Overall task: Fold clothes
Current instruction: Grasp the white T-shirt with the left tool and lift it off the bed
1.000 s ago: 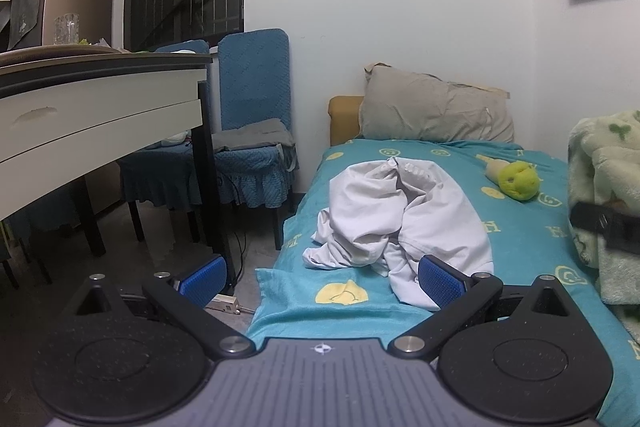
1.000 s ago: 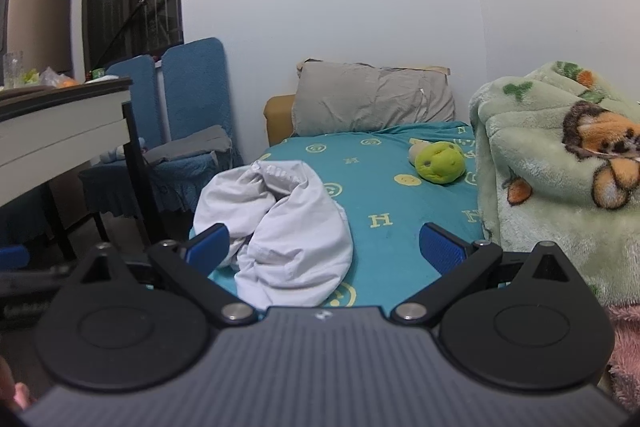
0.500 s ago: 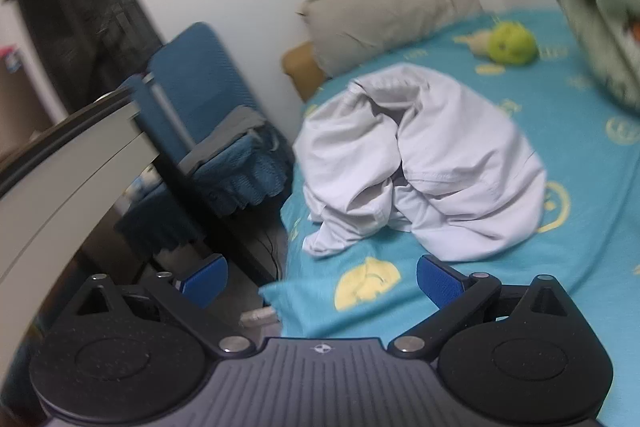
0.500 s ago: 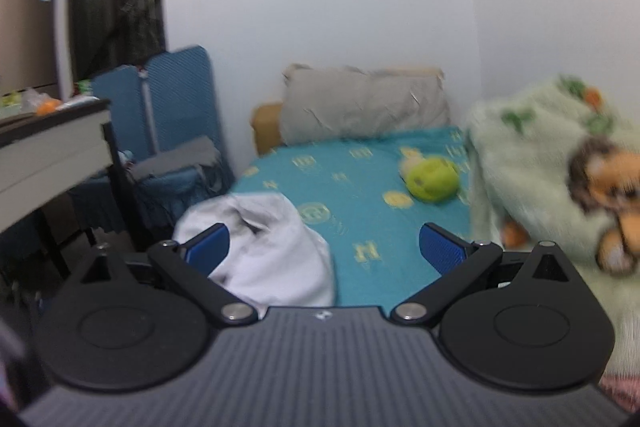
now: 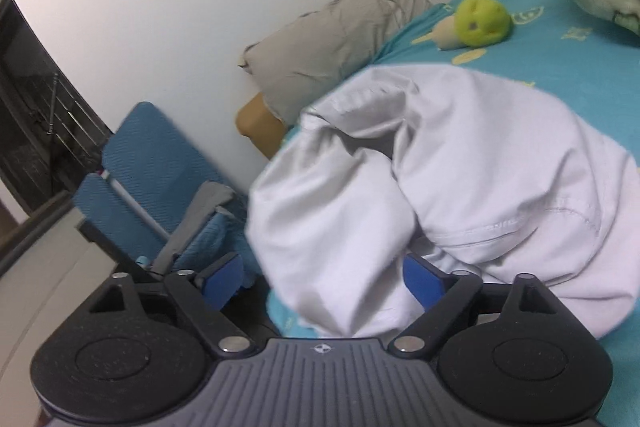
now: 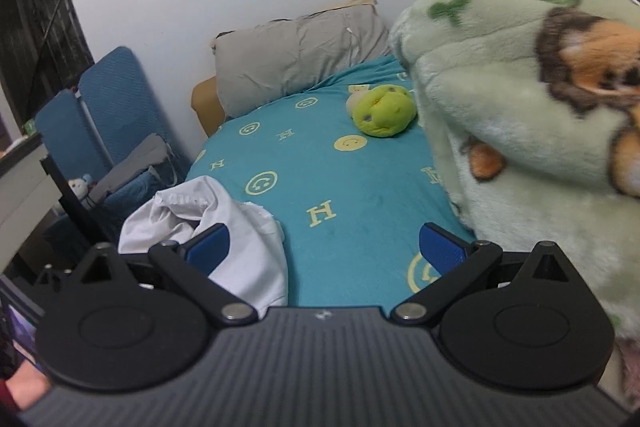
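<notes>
Now I have both tongs spread wide, left gripper (image 5: 322,277) around the crumpled white shirt (image 5: 460,179), right gripper (image 6: 325,245) at frame bottom above the sheet (image 6: 340,187).

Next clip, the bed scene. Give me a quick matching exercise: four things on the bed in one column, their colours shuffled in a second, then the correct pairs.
Things:
1. garment
2. pillow
3. plush toy
4. bedsheet

Colours:
A. teal with yellow print
B. yellow-green
C. white
D. grey-beige

Pairs: 1-C, 2-D, 3-B, 4-A
</notes>
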`<state>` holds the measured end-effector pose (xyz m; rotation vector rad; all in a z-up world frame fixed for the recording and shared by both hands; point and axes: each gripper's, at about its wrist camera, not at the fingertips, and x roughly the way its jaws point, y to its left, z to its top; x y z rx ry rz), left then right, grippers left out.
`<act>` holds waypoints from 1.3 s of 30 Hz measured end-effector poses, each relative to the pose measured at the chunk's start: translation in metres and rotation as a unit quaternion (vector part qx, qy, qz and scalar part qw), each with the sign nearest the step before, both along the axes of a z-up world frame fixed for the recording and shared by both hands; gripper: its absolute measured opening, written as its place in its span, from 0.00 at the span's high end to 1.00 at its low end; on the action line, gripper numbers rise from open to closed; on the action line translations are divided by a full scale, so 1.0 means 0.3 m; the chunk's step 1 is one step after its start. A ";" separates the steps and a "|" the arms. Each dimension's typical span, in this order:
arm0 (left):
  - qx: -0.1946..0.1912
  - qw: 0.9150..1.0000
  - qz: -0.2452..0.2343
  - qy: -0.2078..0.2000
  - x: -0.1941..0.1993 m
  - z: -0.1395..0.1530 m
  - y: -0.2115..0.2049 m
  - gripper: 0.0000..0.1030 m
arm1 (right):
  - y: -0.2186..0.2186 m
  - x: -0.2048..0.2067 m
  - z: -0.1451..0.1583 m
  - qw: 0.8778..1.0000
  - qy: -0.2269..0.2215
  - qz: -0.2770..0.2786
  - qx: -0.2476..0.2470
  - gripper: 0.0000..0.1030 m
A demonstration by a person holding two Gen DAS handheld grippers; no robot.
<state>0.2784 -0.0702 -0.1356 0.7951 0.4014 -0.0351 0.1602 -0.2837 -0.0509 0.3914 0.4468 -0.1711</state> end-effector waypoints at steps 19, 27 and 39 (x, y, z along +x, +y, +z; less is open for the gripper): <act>-0.330 0.938 -0.039 -0.100 -0.322 0.486 0.189 0.97 | -0.006 0.016 -0.011 0.999 -0.033 -0.001 -0.010 0.00; -0.441 0.887 -0.068 -0.123 -0.626 0.682 0.381 0.97 | 0.019 -0.114 0.053 0.998 -0.062 0.010 -0.012 0.01; -0.544 0.836 0.021 -0.061 -0.549 0.602 0.698 0.97 | 0.382 0.029 -0.096 0.969 0.046 0.242 -0.025 0.21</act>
